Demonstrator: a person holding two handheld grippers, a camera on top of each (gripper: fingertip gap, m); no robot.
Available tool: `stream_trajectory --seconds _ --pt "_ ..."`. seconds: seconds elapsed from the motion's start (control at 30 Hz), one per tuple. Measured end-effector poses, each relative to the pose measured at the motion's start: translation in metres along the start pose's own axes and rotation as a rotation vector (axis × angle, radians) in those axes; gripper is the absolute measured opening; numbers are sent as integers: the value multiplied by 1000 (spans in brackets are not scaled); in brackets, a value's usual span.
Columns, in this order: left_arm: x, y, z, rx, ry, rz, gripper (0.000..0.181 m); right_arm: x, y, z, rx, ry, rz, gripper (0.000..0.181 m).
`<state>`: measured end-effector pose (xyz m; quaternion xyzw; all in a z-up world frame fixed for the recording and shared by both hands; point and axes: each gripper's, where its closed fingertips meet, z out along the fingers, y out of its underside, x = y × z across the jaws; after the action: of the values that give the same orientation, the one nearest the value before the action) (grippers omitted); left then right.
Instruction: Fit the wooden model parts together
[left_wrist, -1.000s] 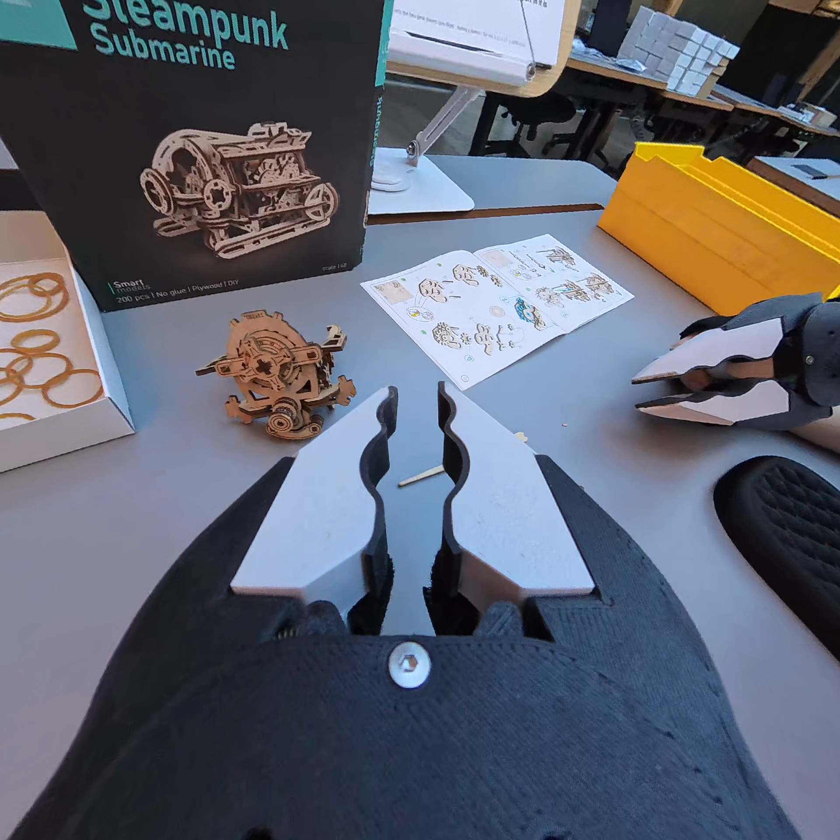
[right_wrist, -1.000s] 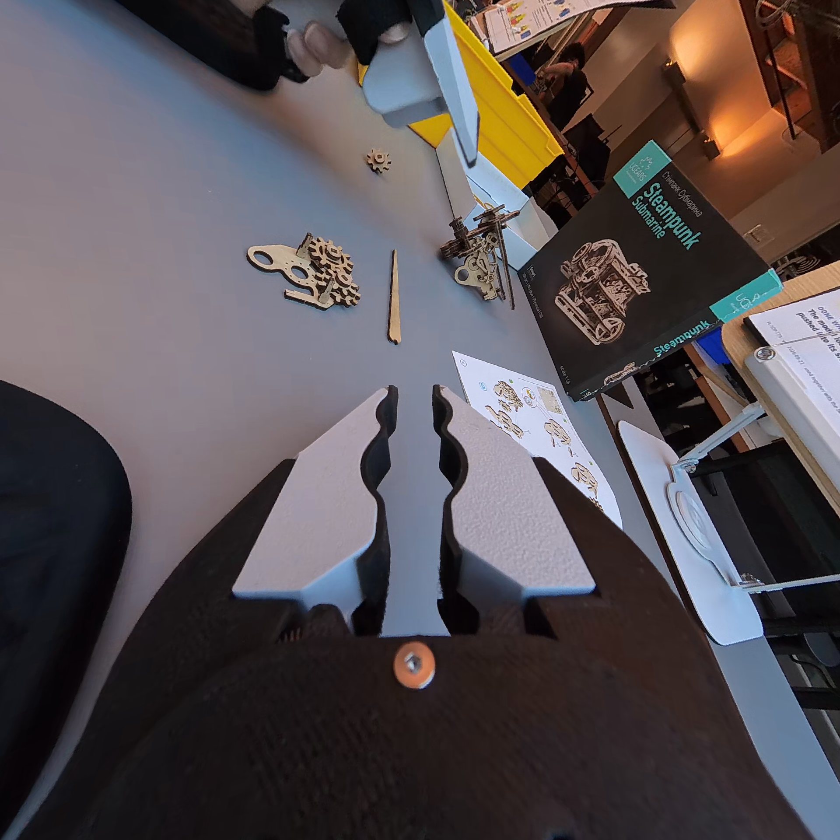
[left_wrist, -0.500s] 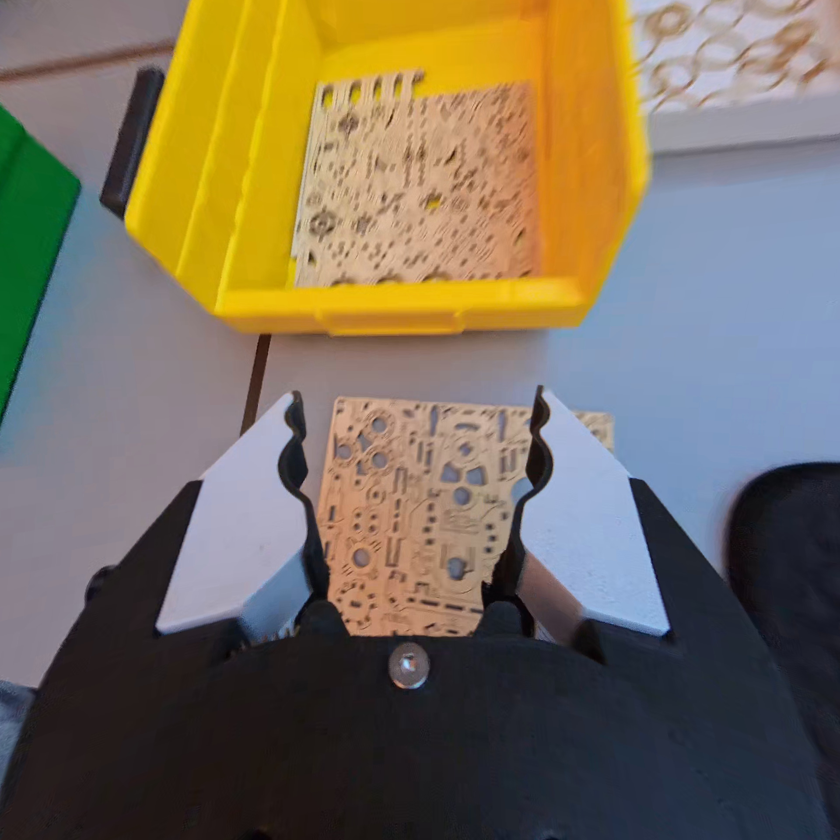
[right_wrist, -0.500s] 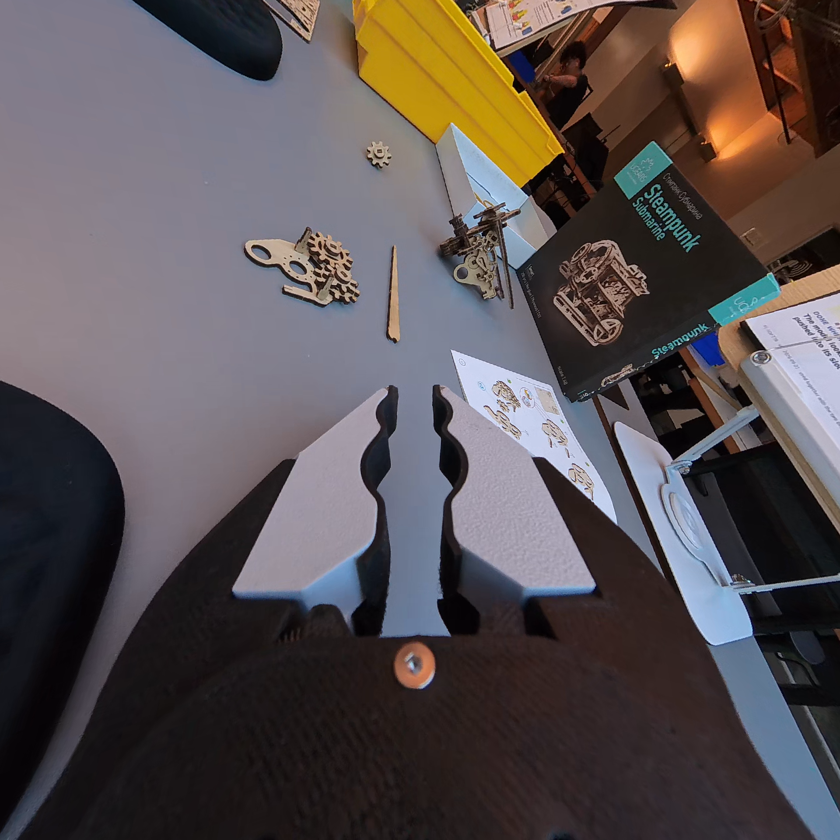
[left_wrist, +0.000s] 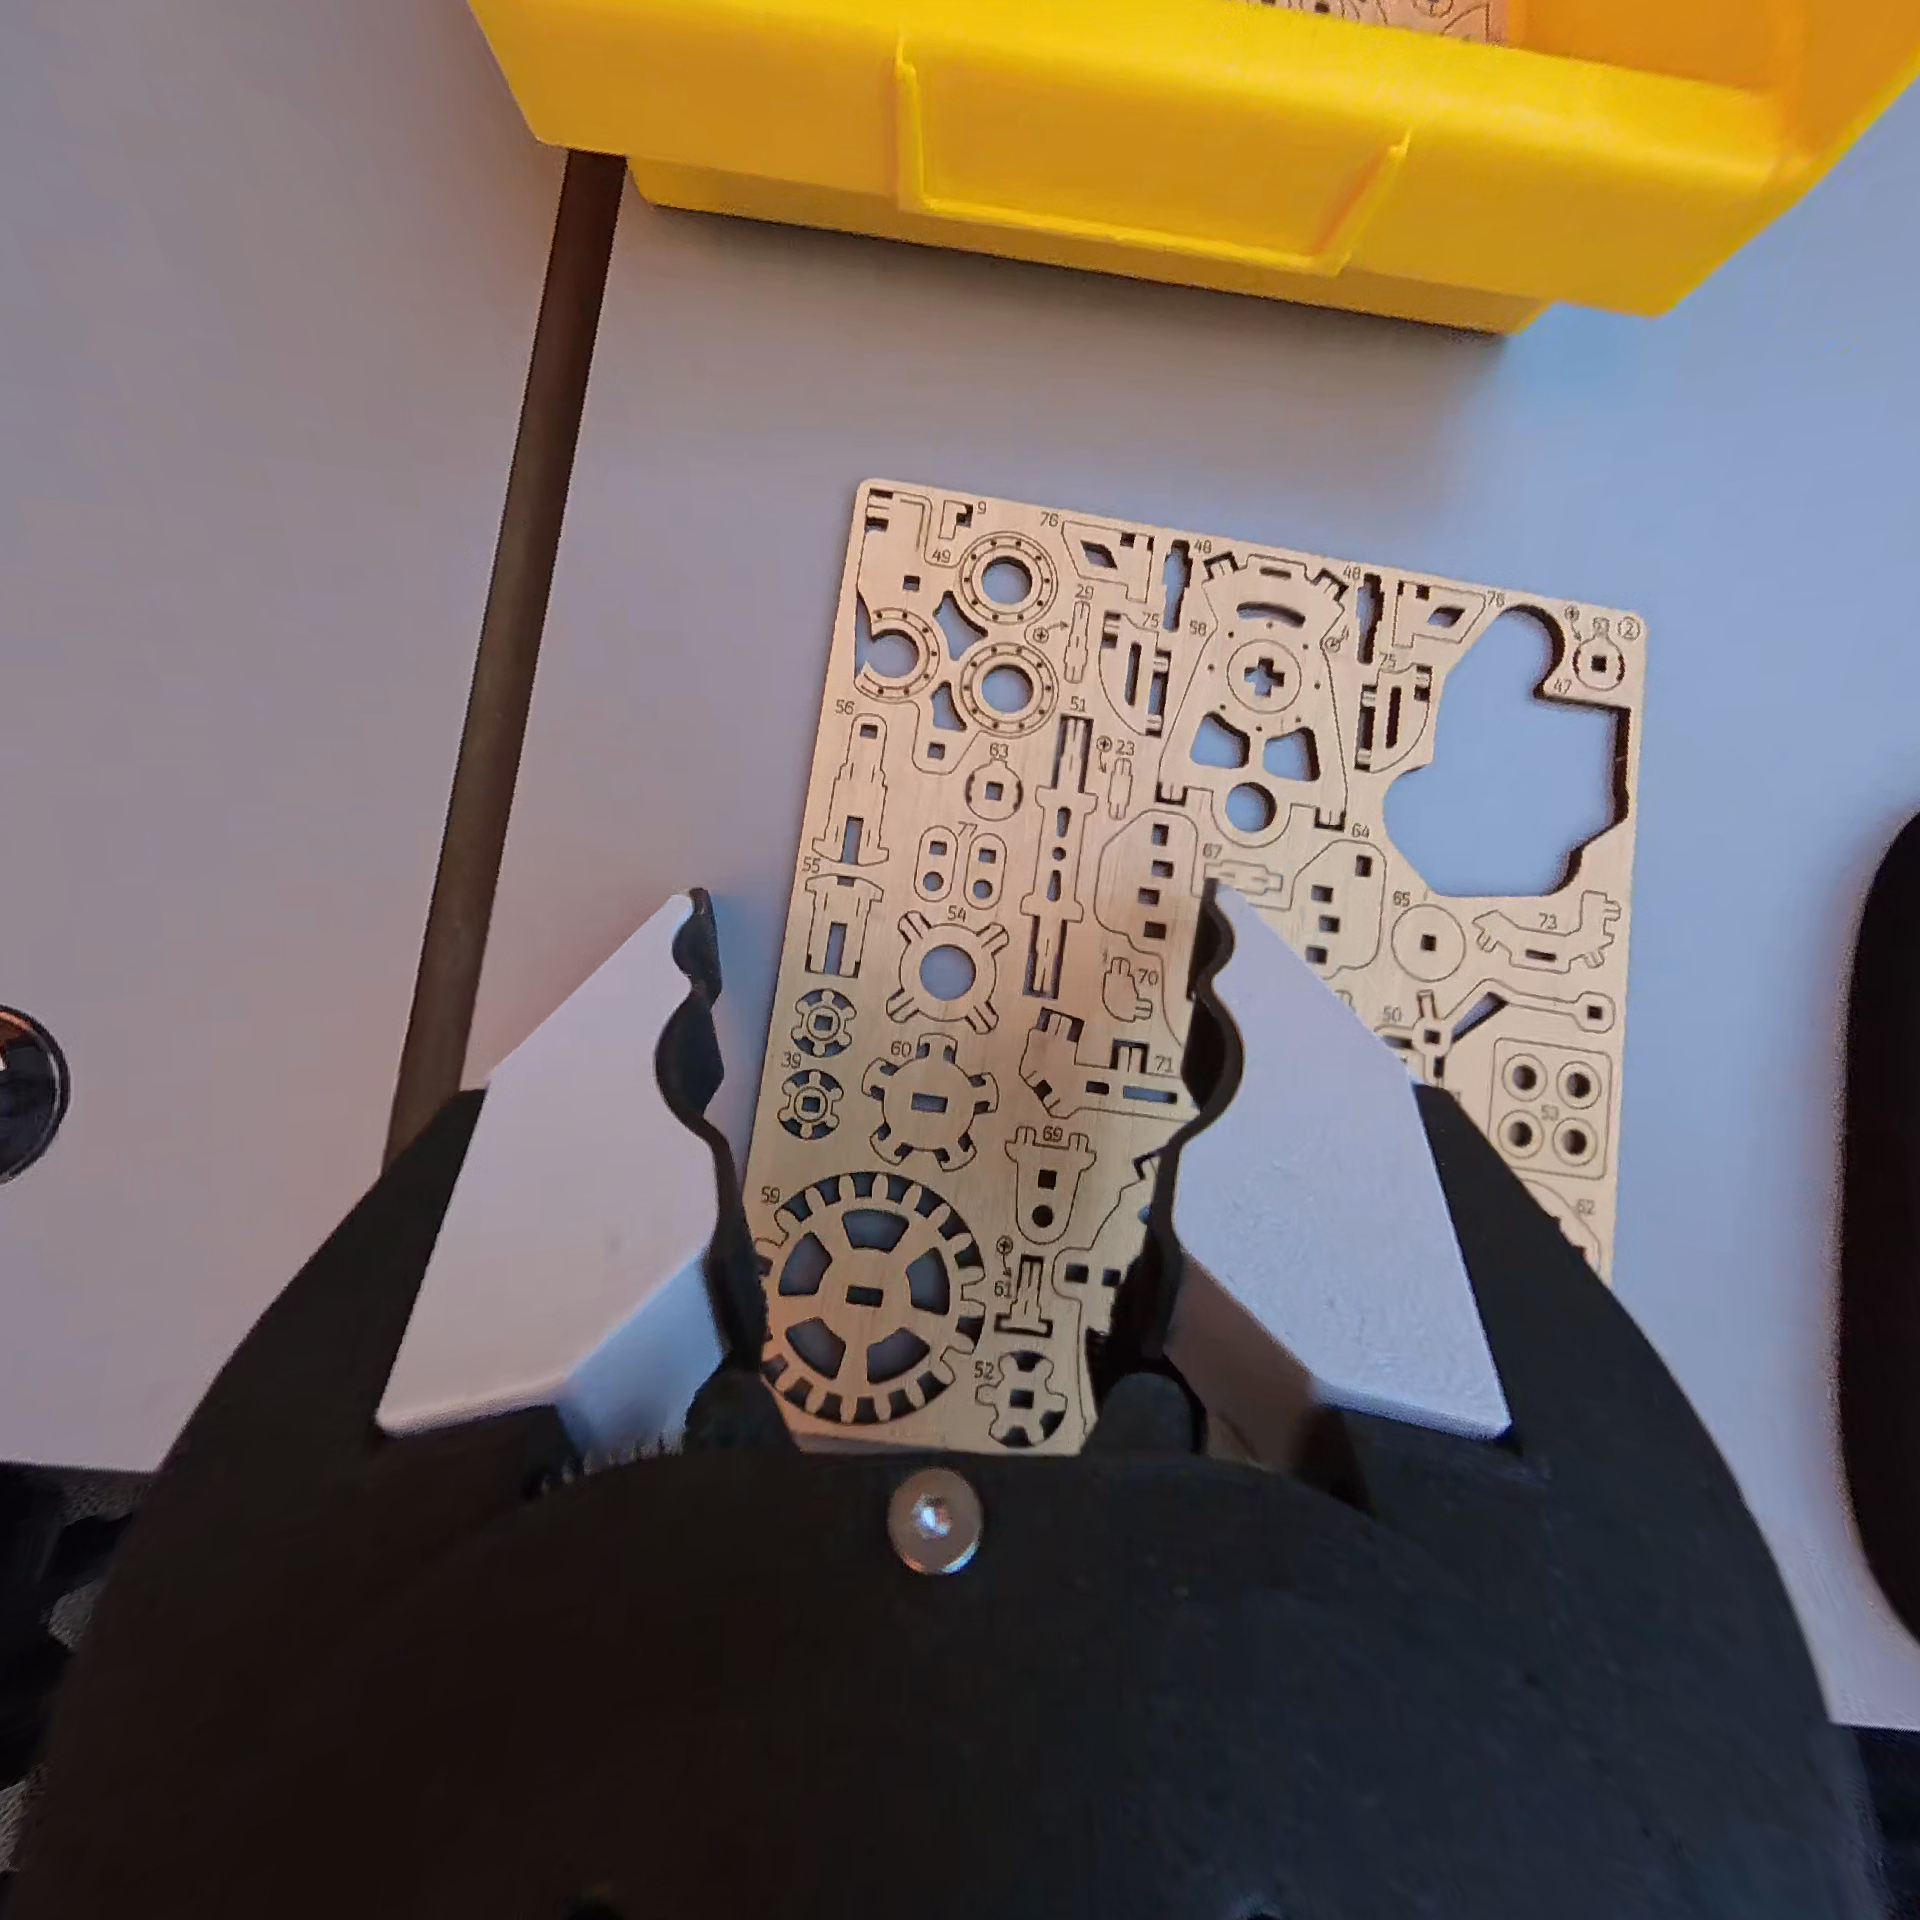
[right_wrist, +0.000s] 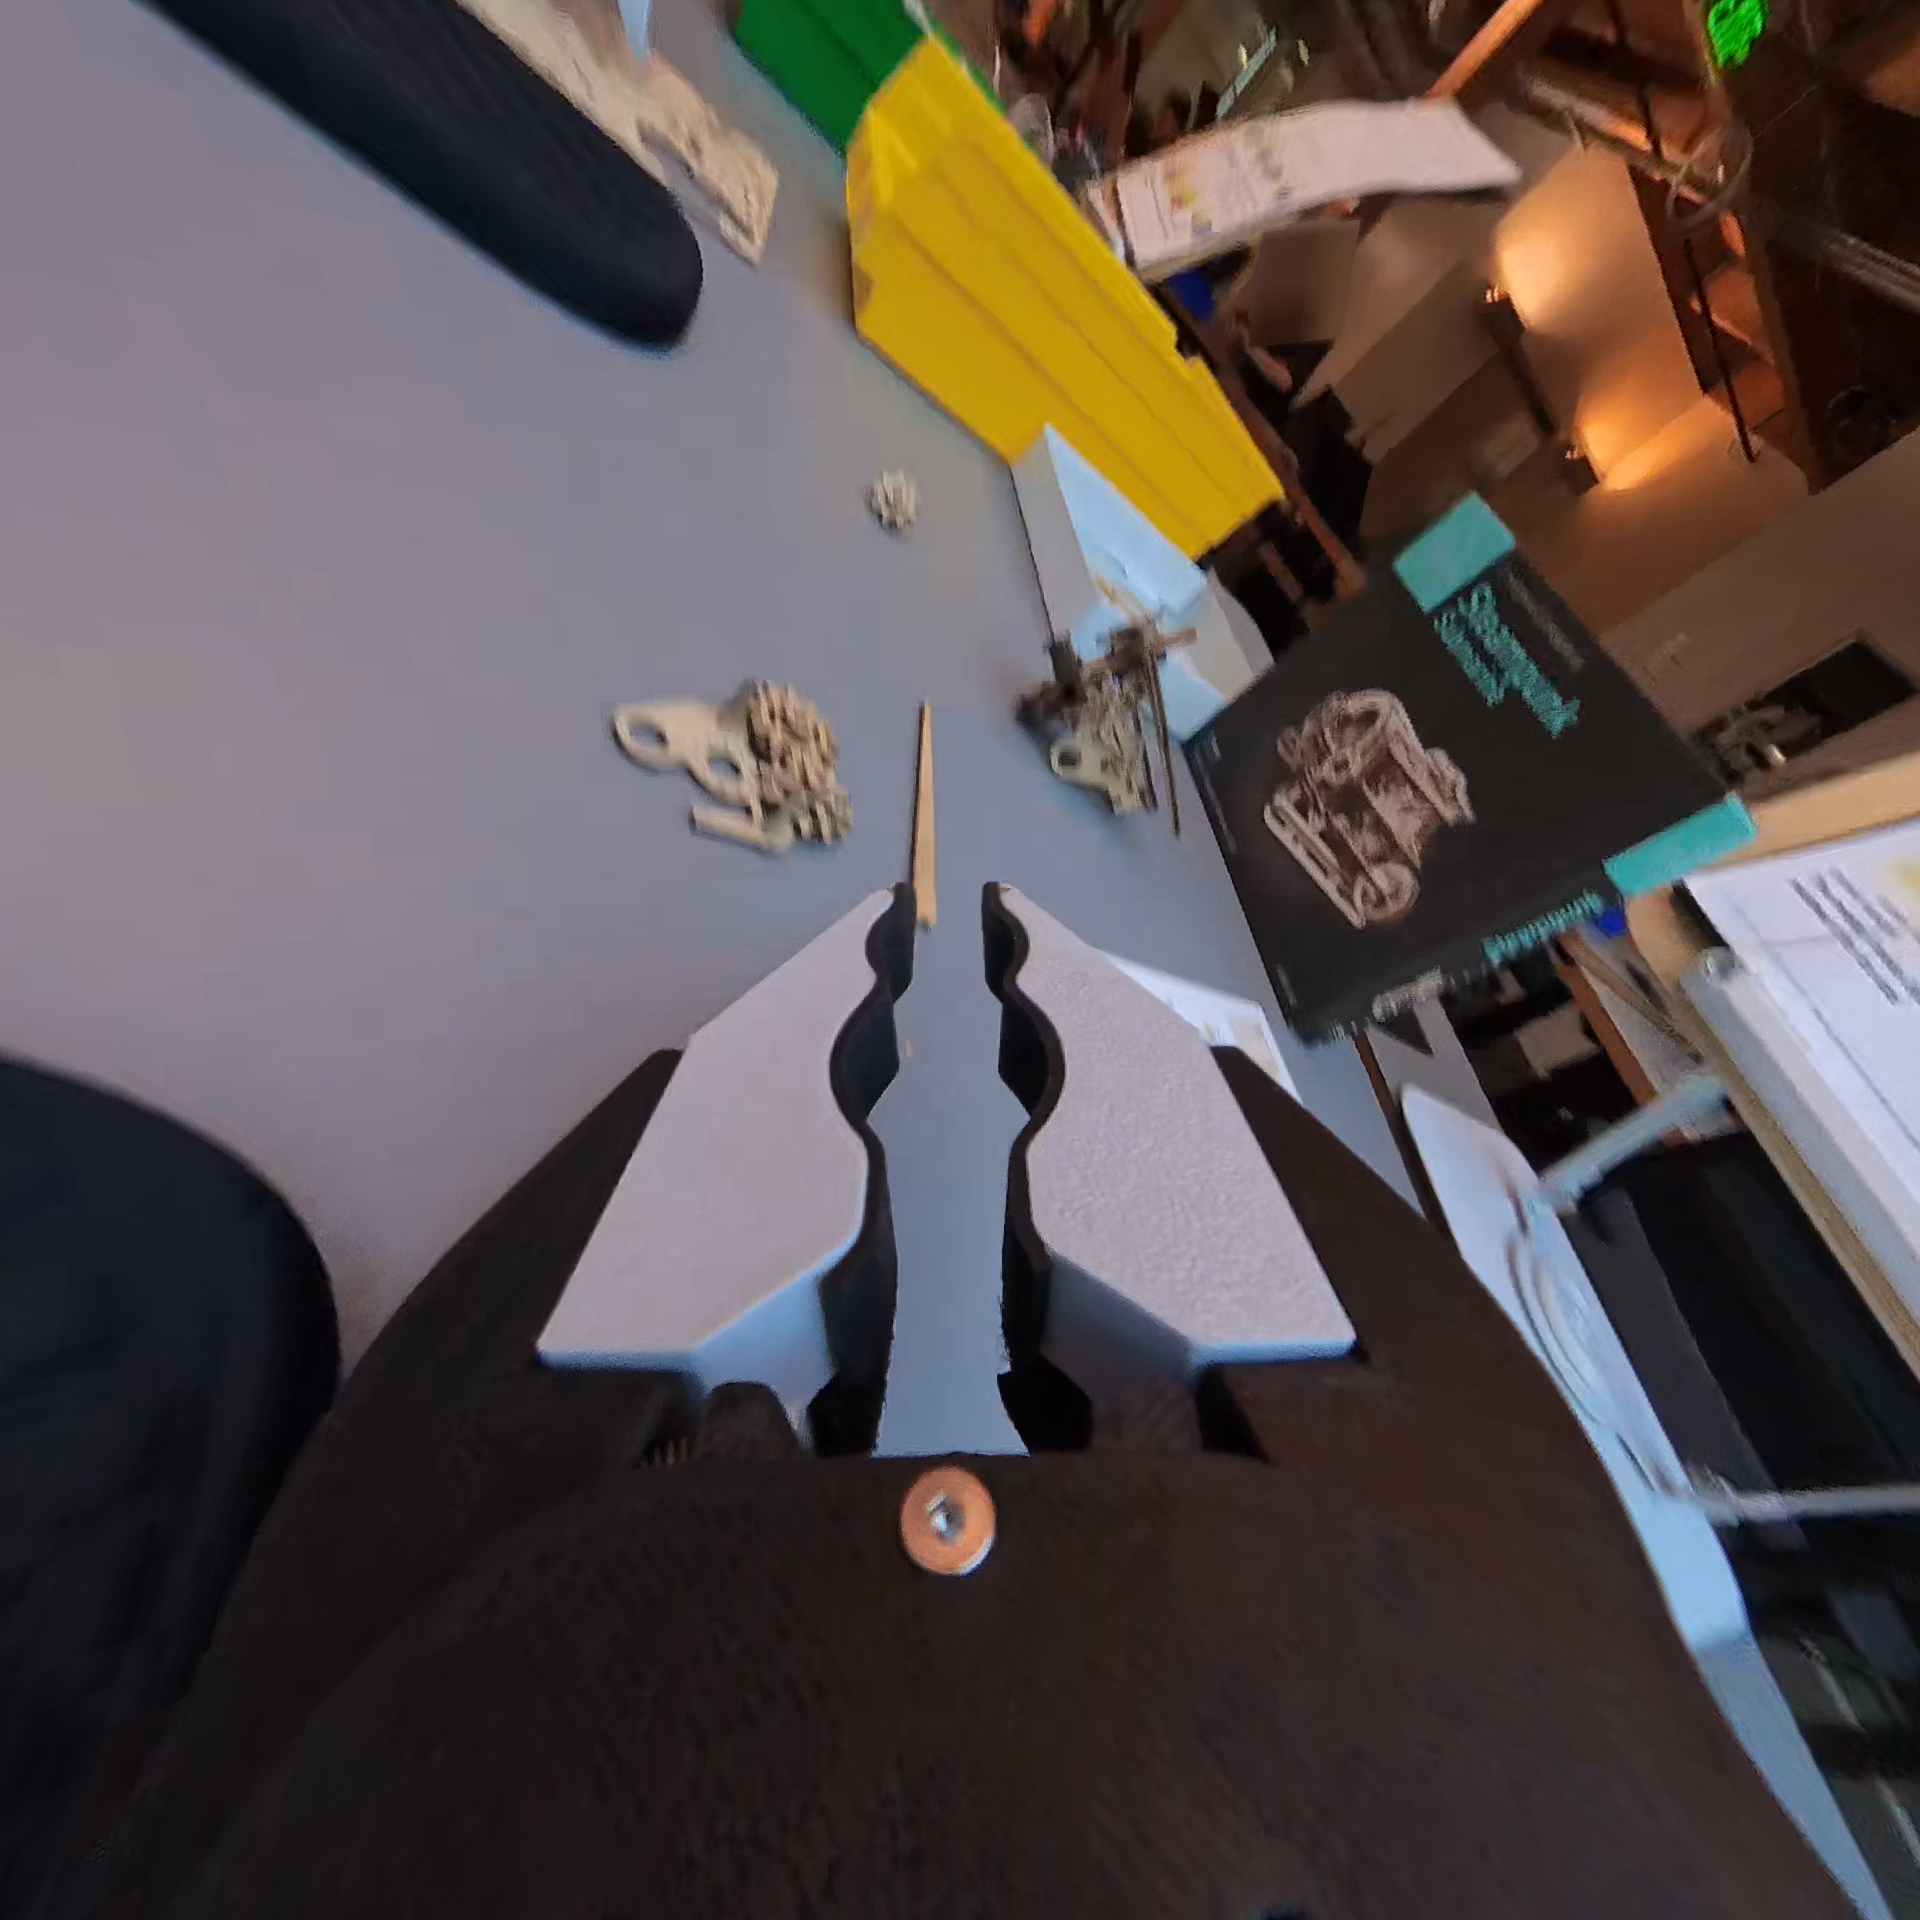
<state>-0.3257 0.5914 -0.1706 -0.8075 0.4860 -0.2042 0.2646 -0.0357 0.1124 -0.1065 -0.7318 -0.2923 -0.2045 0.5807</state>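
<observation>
We judged the step in hand to be fetching the next piece: our left gripper (left_wrist: 951, 904) hung over the plywood parts sheet (left_wrist: 1226, 852) with its jaws spread wide and nothing between them. The sheet lay flat on the grey table (left_wrist: 260, 520), just on the near side of the yellow bin (left_wrist: 1143, 177). Its near-left portion showed in the gap between our fingers (left_wrist: 592, 1174), the right finger overlapping the middle of the sheet. One large piece was already gone from the far-right corner, leaving an open cut-out (left_wrist: 1507, 769).

Our right gripper (right_wrist: 940, 894) pointed low along the table, jaws set to a narrow gap and empty. A thin wooden stick (right_wrist: 923, 810) lay just beyond its left fingertip. To the far left of the stick sat a loose gear cluster (right_wrist: 748, 769), and to the far right the part-built wooden model (right_wrist: 1101, 707), with the kit box (right_wrist: 1455, 769) standing beyond that. That view was smeared by motion.

The next move, as we read it, called for pressing one piece free without splitting the thin ply. Steadying the sheet with the other gripper would have helped.
</observation>
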Motion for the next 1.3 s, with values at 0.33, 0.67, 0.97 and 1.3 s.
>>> stream_trajectory --seconds 0.33,0.67,0.97,1.3 --pt "-6 11 -94 547 -134 -410 97 -80 -207 296 -70 -719 489 0" --pt "13 22 -84 511 -93 -411 104 -93 -168 404 -289 -531 507 23" --pt "27 30 -54 459 -62 -360 96 -99 -145 422 -396 -490 443 21" --pt "31 15 -59 521 5 -345 95 -100 -149 417 -385 -494 388 4"
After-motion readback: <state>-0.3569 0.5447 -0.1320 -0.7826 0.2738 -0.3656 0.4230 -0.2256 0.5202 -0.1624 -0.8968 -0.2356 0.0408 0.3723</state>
